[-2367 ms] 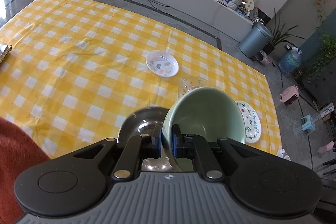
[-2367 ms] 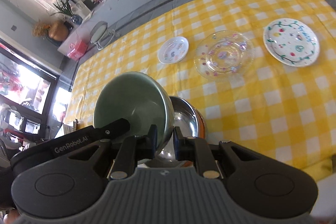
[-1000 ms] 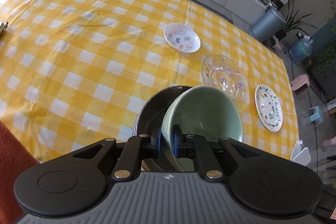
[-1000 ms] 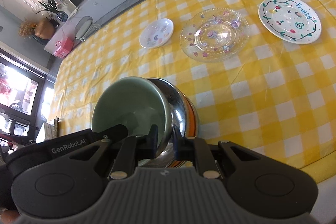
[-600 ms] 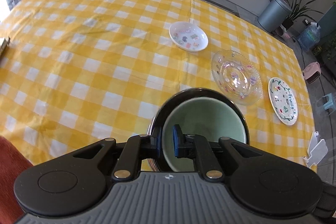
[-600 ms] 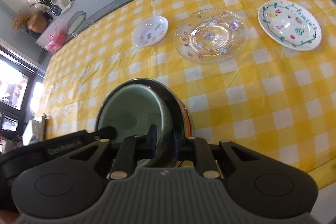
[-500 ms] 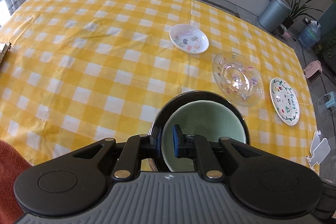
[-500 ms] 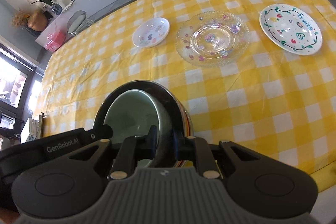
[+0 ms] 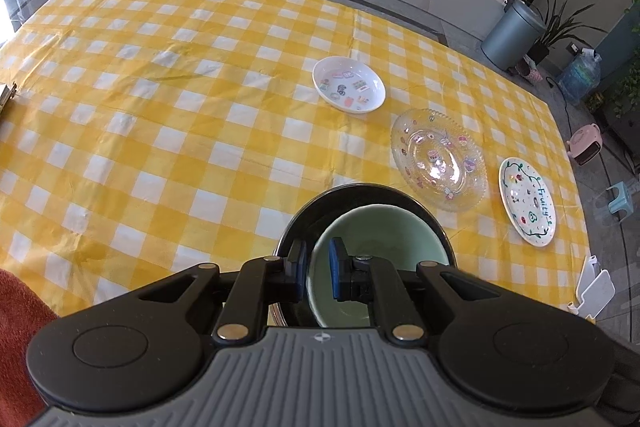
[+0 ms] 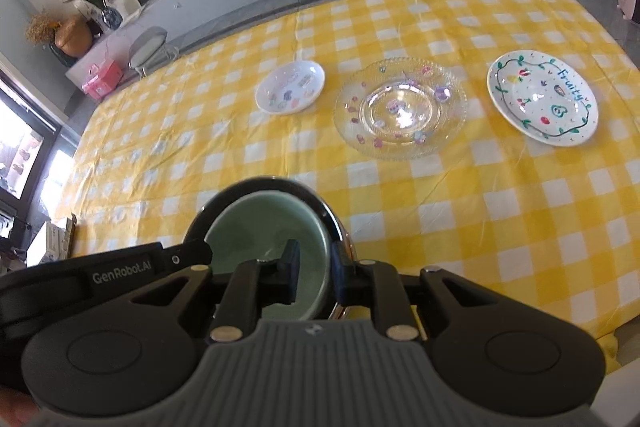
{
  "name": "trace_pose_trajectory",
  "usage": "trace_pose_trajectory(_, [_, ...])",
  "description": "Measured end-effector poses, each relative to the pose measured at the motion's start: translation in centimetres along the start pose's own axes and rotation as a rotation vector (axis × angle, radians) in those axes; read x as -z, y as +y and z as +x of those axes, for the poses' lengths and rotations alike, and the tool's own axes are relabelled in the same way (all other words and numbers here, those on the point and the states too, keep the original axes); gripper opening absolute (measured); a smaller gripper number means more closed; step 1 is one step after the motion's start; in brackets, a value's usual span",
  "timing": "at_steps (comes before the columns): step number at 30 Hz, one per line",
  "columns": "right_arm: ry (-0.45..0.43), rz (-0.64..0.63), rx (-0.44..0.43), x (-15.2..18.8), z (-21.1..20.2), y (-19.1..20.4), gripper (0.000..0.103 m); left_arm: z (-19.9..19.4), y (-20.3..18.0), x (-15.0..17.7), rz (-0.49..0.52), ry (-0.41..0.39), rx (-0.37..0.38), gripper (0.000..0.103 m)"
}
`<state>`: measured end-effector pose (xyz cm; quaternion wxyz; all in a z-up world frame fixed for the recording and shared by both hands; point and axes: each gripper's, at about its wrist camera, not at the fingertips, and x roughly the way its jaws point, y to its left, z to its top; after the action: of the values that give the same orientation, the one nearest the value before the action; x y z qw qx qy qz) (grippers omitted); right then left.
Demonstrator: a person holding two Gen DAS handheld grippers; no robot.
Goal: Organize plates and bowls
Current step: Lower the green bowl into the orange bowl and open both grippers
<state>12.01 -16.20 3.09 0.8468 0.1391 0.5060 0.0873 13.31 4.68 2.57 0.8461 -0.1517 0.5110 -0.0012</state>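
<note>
- Green bowl [image 9: 380, 239] nested in steel bowl [image 9: 304, 223].
- Left gripper [image 9: 318, 275] pinches green rim at 9 o'clock.
- Right gripper [image 10: 316, 277] at 3 o'clock, jaws opening, rim between.

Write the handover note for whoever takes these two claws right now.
Left claw: shut on the pale green ceramic bowl, at its rim.
Right claw: jaws opening, that bowl's opposite rim between them.
Done: green bowl sits nested in the shiny steel bowl.
Left: small white sticker dish, clear glass plate and white "Fruity" plate lie apart in a row on the yellow checked cloth.
</note>
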Motion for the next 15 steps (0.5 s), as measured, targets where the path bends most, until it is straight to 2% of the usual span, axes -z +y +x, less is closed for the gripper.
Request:
trace_pose_trajectory(3, [-0.044, -0.018, 0.015, -0.1, -0.9, 0.1, 0.028, 0.0, -0.1, 0.0, 0.002, 0.000, 0.002, 0.013])
trace_pose_trajectory(6, [-0.067, -0.023, 0.012, -0.4, -1.7, -0.1, 0.028, -0.3, -0.2, 0.1, 0.001, -0.010, 0.005, 0.014])
trace_pose_trajectory(9, [-0.071, -0.015, 0.000, -0.6, -2.2, -0.5, 0.033, -0.8, -0.3, 0.1, 0.002, -0.025, 0.019, 0.023])
trace_pose_trajectory(15, [-0.082, -0.001, -0.006, -0.8, -3.4, -1.5, 0.043, -2.7, -1.4, 0.6, 0.047, -0.091, 0.041, 0.032])
